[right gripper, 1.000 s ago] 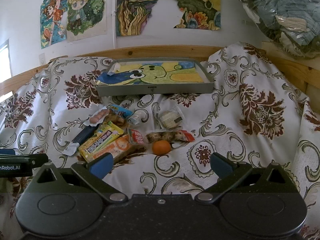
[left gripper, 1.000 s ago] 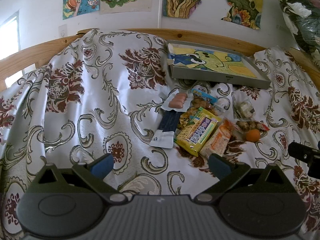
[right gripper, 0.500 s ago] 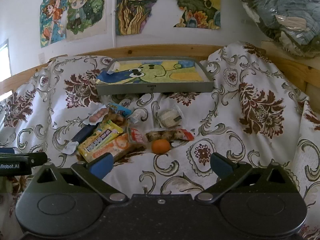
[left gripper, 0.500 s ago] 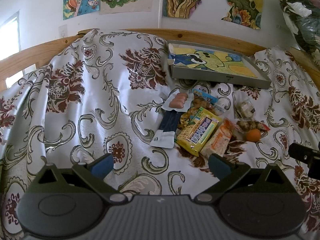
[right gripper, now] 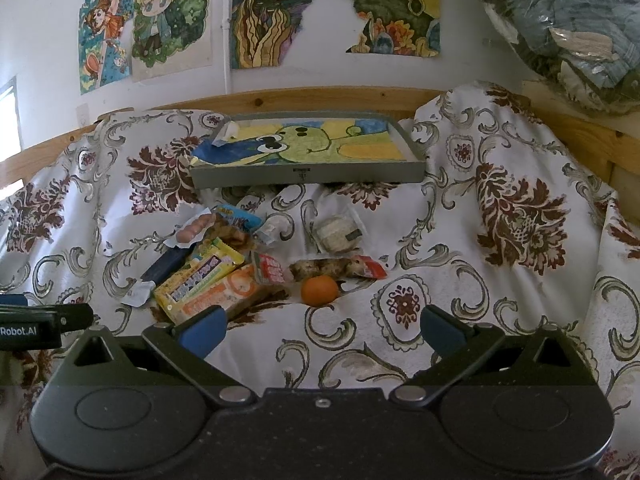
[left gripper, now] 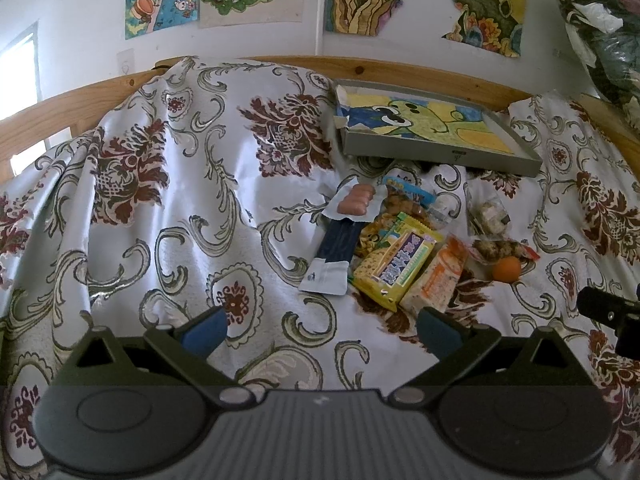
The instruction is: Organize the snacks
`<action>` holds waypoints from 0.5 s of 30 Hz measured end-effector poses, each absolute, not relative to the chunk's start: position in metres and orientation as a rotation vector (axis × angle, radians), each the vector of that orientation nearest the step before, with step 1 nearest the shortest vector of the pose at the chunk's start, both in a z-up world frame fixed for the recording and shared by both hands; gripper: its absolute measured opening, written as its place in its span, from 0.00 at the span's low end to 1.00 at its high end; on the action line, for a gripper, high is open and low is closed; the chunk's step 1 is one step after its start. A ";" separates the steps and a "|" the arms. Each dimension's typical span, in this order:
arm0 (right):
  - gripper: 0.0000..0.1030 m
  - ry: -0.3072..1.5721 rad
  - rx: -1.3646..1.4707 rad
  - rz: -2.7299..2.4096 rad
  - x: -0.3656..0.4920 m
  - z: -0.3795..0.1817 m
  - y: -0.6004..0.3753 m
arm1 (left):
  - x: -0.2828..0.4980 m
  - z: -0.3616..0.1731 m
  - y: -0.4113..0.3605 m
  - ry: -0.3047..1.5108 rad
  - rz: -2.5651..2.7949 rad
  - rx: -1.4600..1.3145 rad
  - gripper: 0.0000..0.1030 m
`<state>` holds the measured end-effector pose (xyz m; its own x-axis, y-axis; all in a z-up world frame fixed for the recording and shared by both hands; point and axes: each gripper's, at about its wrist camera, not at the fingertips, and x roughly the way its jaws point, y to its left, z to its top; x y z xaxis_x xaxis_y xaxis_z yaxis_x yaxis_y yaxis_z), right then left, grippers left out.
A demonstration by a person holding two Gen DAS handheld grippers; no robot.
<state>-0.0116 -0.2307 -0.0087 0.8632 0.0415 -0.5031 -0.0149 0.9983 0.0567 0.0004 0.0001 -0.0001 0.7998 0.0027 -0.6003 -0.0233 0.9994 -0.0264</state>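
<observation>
Left gripper (left gripper: 320,330) and right gripper (right gripper: 320,328), jaws wide apart, empty, above the patterned bedspread (right gripper: 500,240). Beyond, the snack pile (right gripper: 224,268); yellow packet (left gripper: 394,266) lies diagonally, far end rightward. Farthest, the tray (right gripper: 308,170); open cloth either side.

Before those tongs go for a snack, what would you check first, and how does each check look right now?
1. Left tongs open and empty: ok.
2. Right tongs open and empty: ok.
3. Tray has room: ok, nothing in it but its cartoon lining.
4. Orange free to grab: ok, it sits at the pile's near edge with nothing on top.
5. Yellow packet free to lift: not ok, it overlaps the orange packet.
6. Tray sits steady on the cloth: cannot tell.
</observation>
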 end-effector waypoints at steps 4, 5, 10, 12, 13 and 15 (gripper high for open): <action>0.99 0.534 0.039 0.025 -0.011 -0.010 -0.231 | -0.003 -0.005 -0.006 0.648 0.016 -0.028 1.00; 0.99 0.535 0.036 0.022 -0.011 -0.010 -0.230 | -0.004 -0.006 -0.007 0.651 0.017 -0.023 1.00; 0.99 0.539 0.032 0.011 -0.008 -0.012 -0.232 | 0.000 -0.002 -0.009 0.646 0.012 -0.003 1.00; 0.99 0.539 0.031 0.013 -0.008 -0.012 -0.233 | 0.002 -0.001 -0.010 0.653 0.011 0.000 1.00; 0.99 0.538 0.029 0.017 -0.007 -0.013 -0.233 | 0.003 0.000 -0.010 0.655 0.010 0.001 1.00; 0.99 0.540 0.013 0.025 -0.004 -0.014 -0.233 | 0.007 0.002 -0.011 0.655 0.003 0.005 1.00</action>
<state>-0.0042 -0.2326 -0.0143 0.8576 0.0271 -0.5136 -0.0201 0.9996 0.0191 0.0068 -0.0112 0.0019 0.7932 0.0040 -0.6089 -0.0007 1.0000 0.0056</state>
